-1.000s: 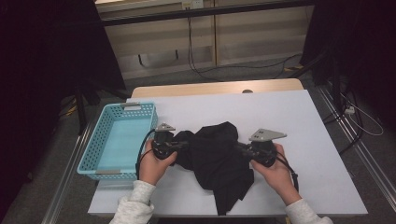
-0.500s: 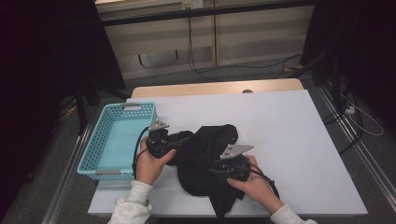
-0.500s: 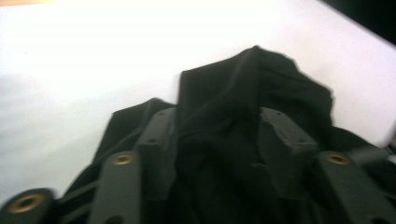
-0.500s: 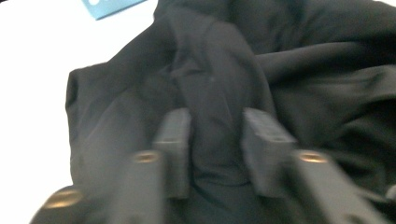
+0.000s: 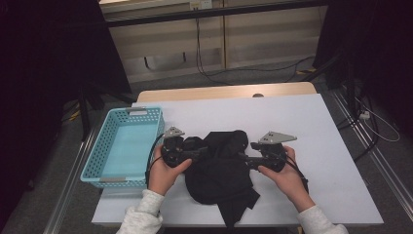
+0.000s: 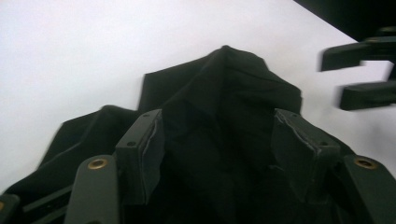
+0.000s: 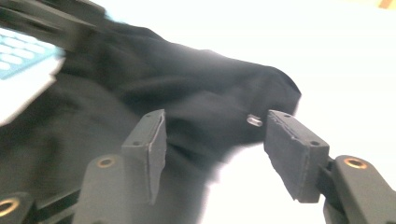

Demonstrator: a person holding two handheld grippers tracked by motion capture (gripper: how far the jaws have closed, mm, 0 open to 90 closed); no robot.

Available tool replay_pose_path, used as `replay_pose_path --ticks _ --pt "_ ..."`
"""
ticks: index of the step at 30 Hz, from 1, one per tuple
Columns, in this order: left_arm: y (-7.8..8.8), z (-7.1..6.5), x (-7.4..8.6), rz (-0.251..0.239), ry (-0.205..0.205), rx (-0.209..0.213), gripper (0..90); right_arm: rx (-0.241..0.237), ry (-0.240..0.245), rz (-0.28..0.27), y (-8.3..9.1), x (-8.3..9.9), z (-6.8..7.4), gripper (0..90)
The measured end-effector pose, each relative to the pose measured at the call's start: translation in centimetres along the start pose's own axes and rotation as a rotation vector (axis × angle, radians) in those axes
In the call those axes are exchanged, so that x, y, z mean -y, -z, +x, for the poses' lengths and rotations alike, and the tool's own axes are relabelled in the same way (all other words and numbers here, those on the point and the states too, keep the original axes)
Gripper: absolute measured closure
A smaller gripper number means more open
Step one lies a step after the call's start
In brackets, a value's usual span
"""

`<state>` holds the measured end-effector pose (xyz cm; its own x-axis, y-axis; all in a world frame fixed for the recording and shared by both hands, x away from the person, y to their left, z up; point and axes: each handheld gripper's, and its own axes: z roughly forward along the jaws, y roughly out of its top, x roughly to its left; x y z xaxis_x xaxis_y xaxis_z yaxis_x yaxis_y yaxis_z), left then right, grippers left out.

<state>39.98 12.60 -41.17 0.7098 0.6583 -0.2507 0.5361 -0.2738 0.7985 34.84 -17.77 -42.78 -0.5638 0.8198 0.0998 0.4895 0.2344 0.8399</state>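
While both forearms come in from the bottom of the high view, the left gripper (image 5: 195, 146) and right gripper (image 5: 248, 160) point inward at a black cloth (image 5: 221, 178) bunched mid-table, its tail running off the near edge; the basket (image 5: 97, 161) sits just left of the left hand (image 5: 163, 170), with bare table (image 5: 311, 122) behind and to the right. Left gripper view: jaws spread wide with cloth (image 6: 224, 116) heaped between them, contact hard to make out, right gripper (image 6: 364, 70) blurred and cut off at the right edge. Right gripper view: jaws wide apart over the cloth (image 7: 187, 98) edge, gripping nothing, frame motion-blurred, basket (image 7: 18, 51) corner at upper left.
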Motion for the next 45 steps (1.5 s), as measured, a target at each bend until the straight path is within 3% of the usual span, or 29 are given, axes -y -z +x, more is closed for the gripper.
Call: replay_pose_path --ticks 2,3,8,11,12,13,14,19,20,24,25,26,31,34,38,42,45 --pt "-0.2 -0.4 0.0 -0.003 -0.007 0.01 35.5 0.038 0.02 0.039 -0.7 0.4 -0.5 42.4" --pt "-0.4 -0.5 0.0 0.001 -0.012 0.014 35.7 0.033 0.031 0.069 -1.4 0.6 -0.5 44.3" --pt "-0.9 -1.4 0.0 -0.001 -0.026 0.031 35.1 0.033 0.081 0.088 -2.5 0.5 0.0 49.6" --pt "-1.3 -1.7 0.2 0.025 -0.033 0.052 38.9 0.046 0.104 0.095 -3.2 0.4 -0.3 69.6" --pt "-1.7 -1.9 0.4 0.039 -0.044 0.055 41.1 0.028 0.079 0.086 -3.4 0.4 -0.8 80.9" --pt "-1.7 -1.9 0.4 0.039 -0.044 0.055 41.1 0.028 0.079 0.086 -3.4 0.4 -0.8 80.9" --pt "-1.9 -2.0 0.5 0.046 -0.043 0.06 41.2 0.014 0.066 0.087 -3.5 0.4 -1.1 86.5" --pt "-2.6 -2.5 0.8 0.071 -0.043 0.084 42.1 0.028 0.041 0.059 -2.8 0.0 -1.7 88.7" --pt "-2.6 -2.7 0.9 0.071 -0.042 0.089 44.2 0.053 0.006 0.026 -2.0 -0.1 -2.3 88.8" --pt "-3.1 -3.2 1.2 0.134 -0.045 0.137 56.0 0.084 -0.042 -0.015 -0.6 -0.2 -3.5 88.7" --pt "-3.3 -3.3 1.3 0.151 -0.052 0.142 64.2 0.089 -0.058 -0.015 0.0 0.0 -4.1 88.8" --pt "-3.4 -3.3 1.4 0.169 -0.062 0.14 64.2 0.089 -0.058 -0.015 0.0 0.0 -4.1 88.8" --pt "-3.3 -3.0 1.4 0.216 -0.063 0.149 84.8 0.117 -0.085 -0.008 1.1 1.0 -5.4 88.8" --pt "-2.9 -2.7 1.1 0.2 -0.06 0.139 86.0 0.133 -0.086 -0.007 1.5 1.1 -5.7 88.8" --pt "-1.4 -1.4 0.3 0.137 -0.048 0.108 86.3 0.157 -0.114 -0.032 2.6 1.3 -6.6 88.9" --pt "0.2 -0.2 -0.5 0.058 -0.024 0.085 86.4 0.154 -0.137 -0.052 3.5 1.4 -7.2 89.0" --pt "0.9 0.4 -0.9 0.016 -0.02 0.058 86.3 0.13 -0.134 -0.058 3.6 1.3 -6.8 89.3"
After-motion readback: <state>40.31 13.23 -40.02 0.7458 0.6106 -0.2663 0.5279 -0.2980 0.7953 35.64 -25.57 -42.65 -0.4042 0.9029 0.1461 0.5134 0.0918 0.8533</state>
